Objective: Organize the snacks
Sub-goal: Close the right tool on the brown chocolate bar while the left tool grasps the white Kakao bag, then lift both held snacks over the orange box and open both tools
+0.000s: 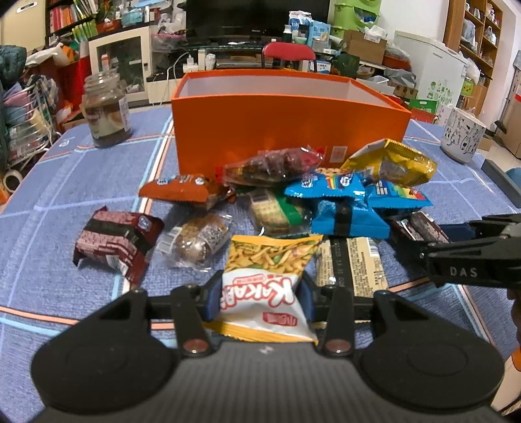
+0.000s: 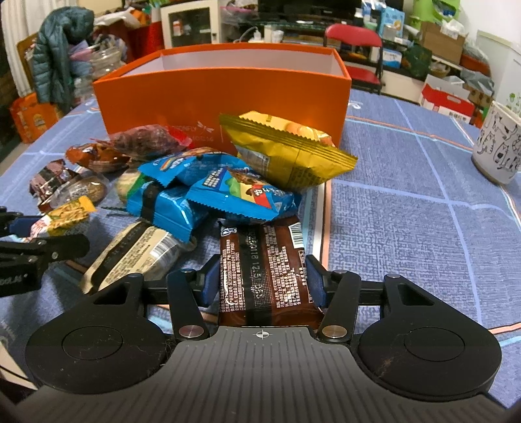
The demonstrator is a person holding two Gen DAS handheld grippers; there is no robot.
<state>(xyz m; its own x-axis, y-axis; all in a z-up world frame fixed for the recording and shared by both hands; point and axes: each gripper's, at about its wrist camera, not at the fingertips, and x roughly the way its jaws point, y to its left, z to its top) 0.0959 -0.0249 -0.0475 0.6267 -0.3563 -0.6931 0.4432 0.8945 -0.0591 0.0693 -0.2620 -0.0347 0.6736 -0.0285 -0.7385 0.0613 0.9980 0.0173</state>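
While the left gripper (image 1: 259, 297) pinches the white-and-yellow packet (image 1: 265, 286), only the right view shows the right gripper (image 2: 262, 281) clamping the brown packet (image 2: 265, 270).

Both grippers, left (image 1: 259, 294) n right (image 2: 260, 281), are matte black w/ blue pads, round silver pivot screws, ribbed grey base.

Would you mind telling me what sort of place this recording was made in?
Most likely a cluttered home living room: a table under a blue checked tablecloth, a dark television screen on a stand, packed wooden bookshelves and a red chair behind the orange cardboard box.
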